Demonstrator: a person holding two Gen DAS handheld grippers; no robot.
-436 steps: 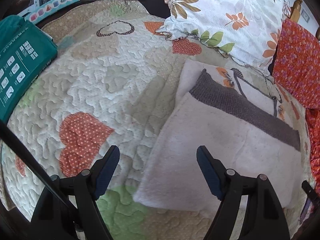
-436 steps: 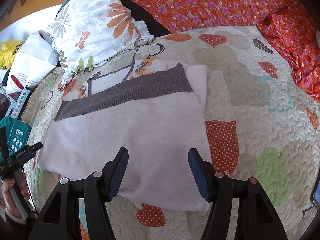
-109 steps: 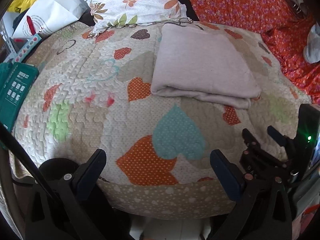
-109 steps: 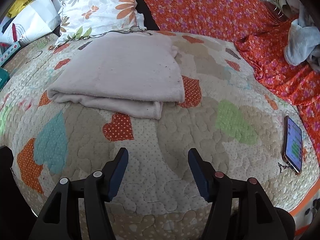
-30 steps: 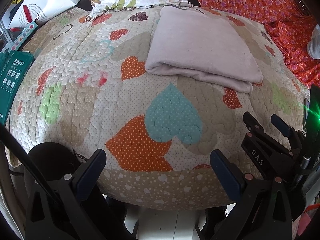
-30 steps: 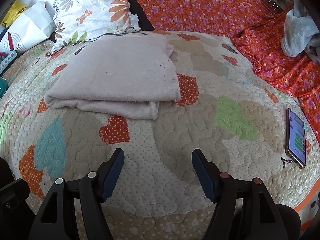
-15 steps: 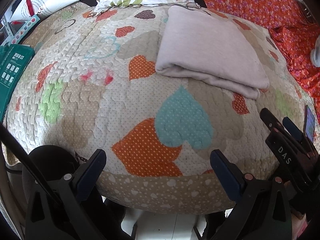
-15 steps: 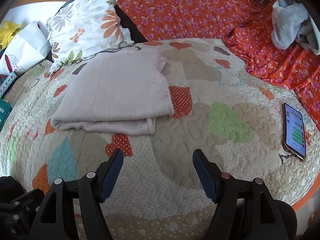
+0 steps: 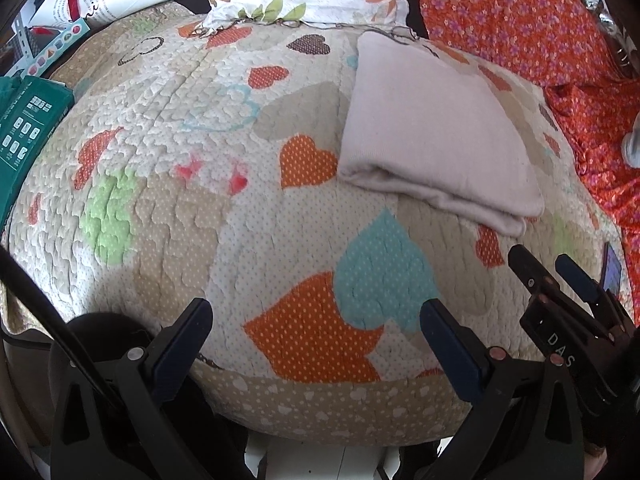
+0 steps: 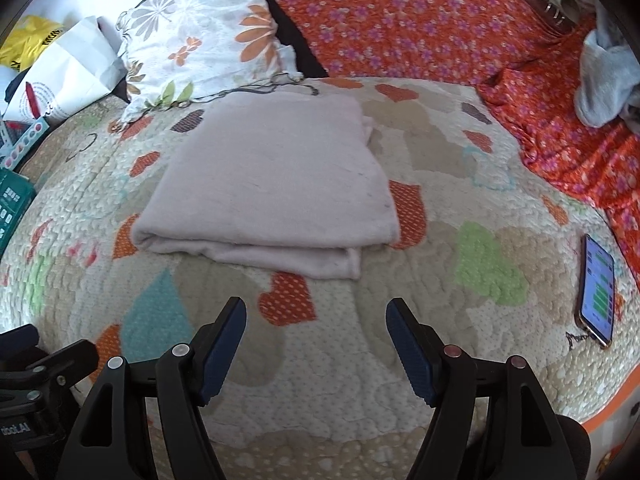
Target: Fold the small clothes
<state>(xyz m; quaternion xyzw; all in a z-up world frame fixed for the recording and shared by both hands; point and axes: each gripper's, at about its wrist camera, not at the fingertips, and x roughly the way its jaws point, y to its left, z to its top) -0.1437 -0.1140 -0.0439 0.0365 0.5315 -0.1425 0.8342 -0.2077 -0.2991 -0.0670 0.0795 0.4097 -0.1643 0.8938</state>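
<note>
While both grippers — left gripper [image 9: 316, 328], right gripper [image 10: 316, 336] — hover wide-fingered and empty near the bed's edge, the folded garment [image 10: 272, 184] lies farther off; a careless regrasp could unfold its loose lower layer.

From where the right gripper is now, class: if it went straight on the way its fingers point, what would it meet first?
Probably the heart-patterned quilt just ahead of the open right gripper, then the near edge of the folded pale garment. Depth is unclear in this fisheye view.
</note>
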